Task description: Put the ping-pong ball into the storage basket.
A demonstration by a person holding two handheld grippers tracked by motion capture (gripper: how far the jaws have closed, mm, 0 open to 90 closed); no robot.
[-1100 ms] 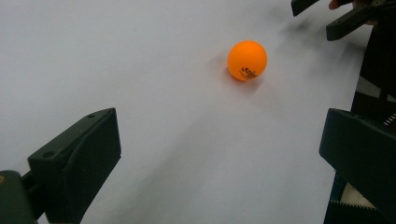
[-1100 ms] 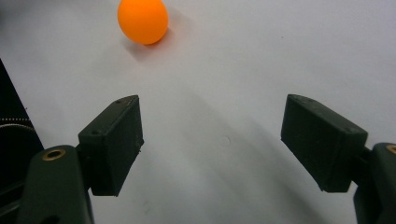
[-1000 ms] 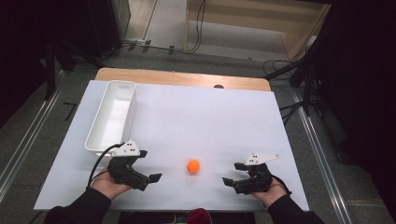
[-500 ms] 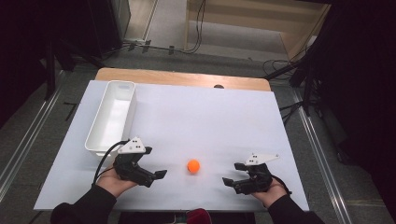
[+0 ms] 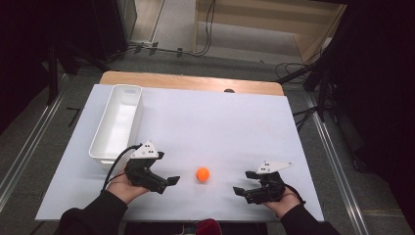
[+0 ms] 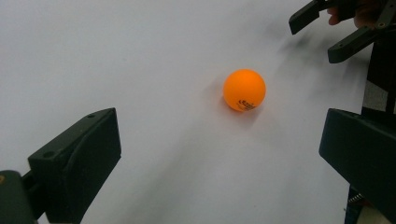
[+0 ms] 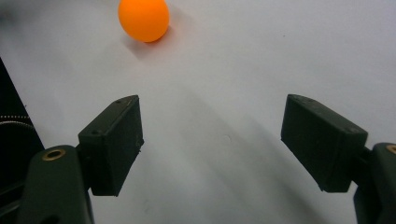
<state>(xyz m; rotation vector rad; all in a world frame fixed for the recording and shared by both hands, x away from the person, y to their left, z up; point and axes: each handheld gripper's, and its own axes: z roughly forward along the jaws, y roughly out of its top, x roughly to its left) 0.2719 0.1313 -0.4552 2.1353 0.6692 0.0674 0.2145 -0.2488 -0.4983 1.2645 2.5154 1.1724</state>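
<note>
Both tools spread wide: left tool [image 5: 172,181] near orange ball [image 5: 202,174], right tool [image 5: 241,191] farther off (ball print [image 6: 246,105] illegible).

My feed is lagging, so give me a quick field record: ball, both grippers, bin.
ball: orange, resting free on the white table, between the two grippers
left gripper: jaws open, pointed at the ball, not touching it
right gripper: jaws open, holding nothing, apart from the ball
bin: white, far left of the table, looks empty
</note>
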